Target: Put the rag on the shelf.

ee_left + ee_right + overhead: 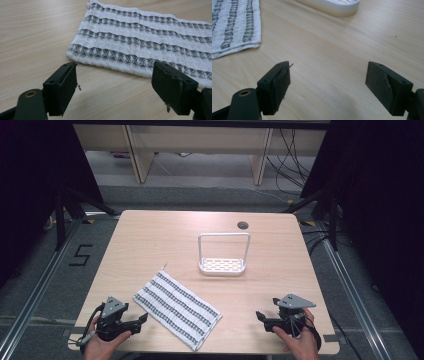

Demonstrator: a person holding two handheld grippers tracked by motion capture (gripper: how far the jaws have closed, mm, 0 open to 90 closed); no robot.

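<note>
A folded white cloth with dark patterned stripes (176,309) lies flat on the wooden table (150,240), slanting from centre-left toward the front. My left gripper (141,320) rests at the front left, held in a hand, its jaws open and empty just short of the cloth's near corner (75,53). My right gripper (261,317) sits at the front right, open and empty over bare wood; in its own view the cloth's edge (237,32) lies to the left. A white rack with a tall wire handle (223,254) stands at the table's centre.
A small dark grommet hole (242,225) sits near the table's far edge. The white rack's base (332,6) shows at the top of the right gripper view. Beyond the table are grey floor, cables and wooden furniture legs.
</note>
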